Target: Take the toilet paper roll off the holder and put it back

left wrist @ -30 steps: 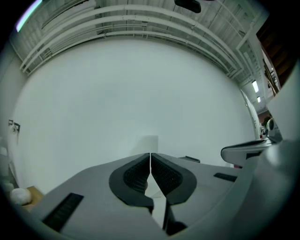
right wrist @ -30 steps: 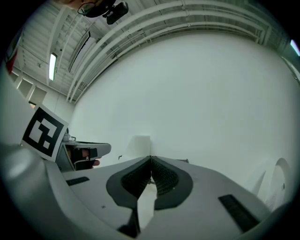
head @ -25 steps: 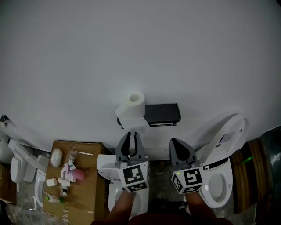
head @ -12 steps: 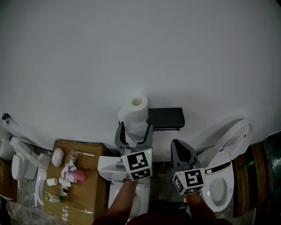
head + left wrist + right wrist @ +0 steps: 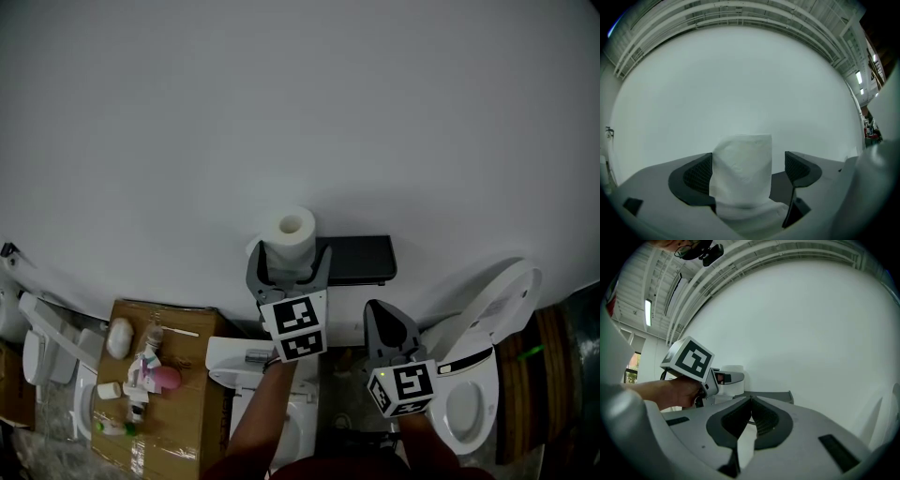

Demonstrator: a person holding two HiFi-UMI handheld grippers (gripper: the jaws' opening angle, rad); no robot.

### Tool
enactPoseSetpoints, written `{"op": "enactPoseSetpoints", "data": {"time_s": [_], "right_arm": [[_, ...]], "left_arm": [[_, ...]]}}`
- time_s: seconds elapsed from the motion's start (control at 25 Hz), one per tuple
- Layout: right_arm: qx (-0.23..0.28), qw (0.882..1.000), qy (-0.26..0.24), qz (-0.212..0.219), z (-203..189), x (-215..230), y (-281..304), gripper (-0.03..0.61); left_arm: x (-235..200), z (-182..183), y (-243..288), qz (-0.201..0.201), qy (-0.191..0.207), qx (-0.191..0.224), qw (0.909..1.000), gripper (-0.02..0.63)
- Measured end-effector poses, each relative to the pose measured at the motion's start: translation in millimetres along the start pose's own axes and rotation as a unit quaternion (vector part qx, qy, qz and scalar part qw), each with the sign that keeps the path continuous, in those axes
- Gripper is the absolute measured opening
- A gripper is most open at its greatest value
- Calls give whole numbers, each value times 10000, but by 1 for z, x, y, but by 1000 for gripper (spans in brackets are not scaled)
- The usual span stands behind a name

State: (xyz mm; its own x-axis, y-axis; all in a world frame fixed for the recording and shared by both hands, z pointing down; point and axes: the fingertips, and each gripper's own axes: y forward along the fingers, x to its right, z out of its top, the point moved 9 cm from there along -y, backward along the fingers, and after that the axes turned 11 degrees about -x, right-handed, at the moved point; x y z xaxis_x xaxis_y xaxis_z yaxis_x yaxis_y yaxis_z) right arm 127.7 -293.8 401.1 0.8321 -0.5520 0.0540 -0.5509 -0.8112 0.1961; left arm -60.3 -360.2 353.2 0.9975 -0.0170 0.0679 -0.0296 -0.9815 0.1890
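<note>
The white toilet paper roll point(image 5: 291, 232) stands upright at the left end of the black wall holder point(image 5: 361, 259), with a loose sheet hanging down. My left gripper point(image 5: 289, 264) points level at the wall, and its jaws, which have just been opening, now stand wide on either side of the roll point(image 5: 742, 173). In the left gripper view the left pad lies at the roll's edge and a gap shows at the right pad point(image 5: 799, 166). My right gripper point(image 5: 377, 311) is shut and empty, lower and to the right. The right gripper view shows the left gripper's marker cube point(image 5: 689, 359) beside the roll point(image 5: 733, 377).
A plain white wall point(image 5: 281, 112) fills the upper view. A toilet with raised lid point(image 5: 483, 347) stands at the right, another toilet point(image 5: 239, 370) below the left gripper. A cardboard box point(image 5: 192, 394) with small toiletries lies at the left, with more white fixtures point(image 5: 47, 361) beyond it.
The left gripper moved forward to the wall and its jaws went from shut to wide open around the roll. The right gripper shifted only slightly.
</note>
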Motion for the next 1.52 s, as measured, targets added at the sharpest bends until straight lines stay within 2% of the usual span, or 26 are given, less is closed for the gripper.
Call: {"op": "enactPoseSetpoints", "data": {"time_s": [0.2,0.56,0.68,0.96,1.52], "right_arm": [[-33,10000,47,3,-3,3,6,17],[-85,9999,101,-4,-7,0,12,17],[-79,9999,94,-8,-6,-1,12,17],[-86,9999,86,-36,-7,-1,12,17],[-13,10000,16,2,1,-17,4,17]], "left_arm": [[-3,7,17,79,99,-138,9998,485],[-8,12,24,285,214,-51,9994,482],[-10,14,22,303,200,-26,9993,442],[-11,13,19,210,192,-62,9996,430],[-24,40,-39,31,144,336,9993,428]]}}
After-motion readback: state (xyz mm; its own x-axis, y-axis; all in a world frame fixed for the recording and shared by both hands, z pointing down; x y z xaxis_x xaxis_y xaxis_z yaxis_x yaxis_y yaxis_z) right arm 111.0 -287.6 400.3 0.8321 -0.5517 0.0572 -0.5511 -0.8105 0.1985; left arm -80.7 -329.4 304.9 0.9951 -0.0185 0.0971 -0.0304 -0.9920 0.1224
